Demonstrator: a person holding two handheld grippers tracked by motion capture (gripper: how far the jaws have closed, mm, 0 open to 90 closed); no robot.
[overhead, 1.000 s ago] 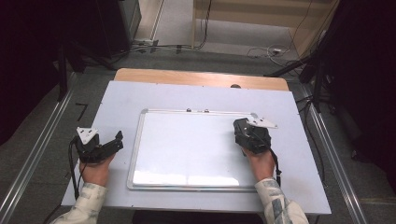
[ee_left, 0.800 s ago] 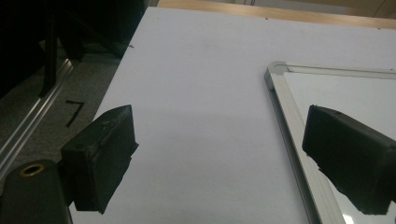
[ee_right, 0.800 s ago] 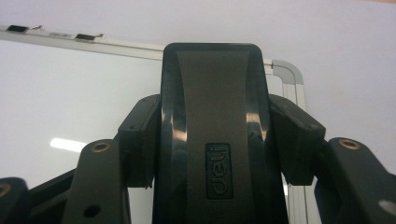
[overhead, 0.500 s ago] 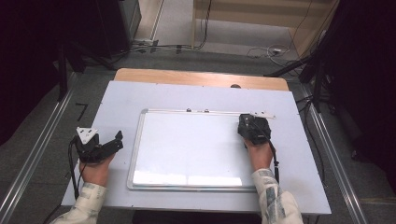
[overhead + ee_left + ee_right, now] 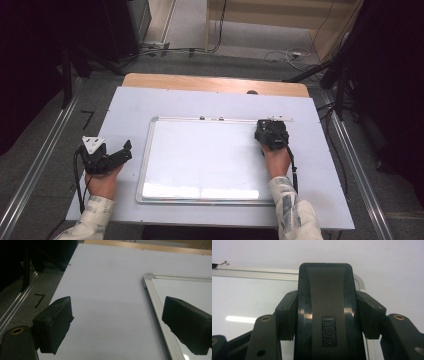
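Eraser (image 5: 325, 312) clamped in right gripper (image 5: 271, 134) at whiteboard (image 5: 200, 160) top corner (board looks clean; little left); left gripper (image 5: 107, 157) jaws apart, empty.

This is looking like a lab or recording room rather than a home. A pale worktop (image 5: 150, 107) is standing on a grey carpeted floor (image 5: 240, 42), with metal rails (image 5: 35, 165) running along both sides of it. Loose cables (image 5: 280, 52) are trailing across the floor behind, black stands (image 5: 340, 80) are rising at the dark edges, and wooden furniture (image 5: 280, 12) is showing at the back.
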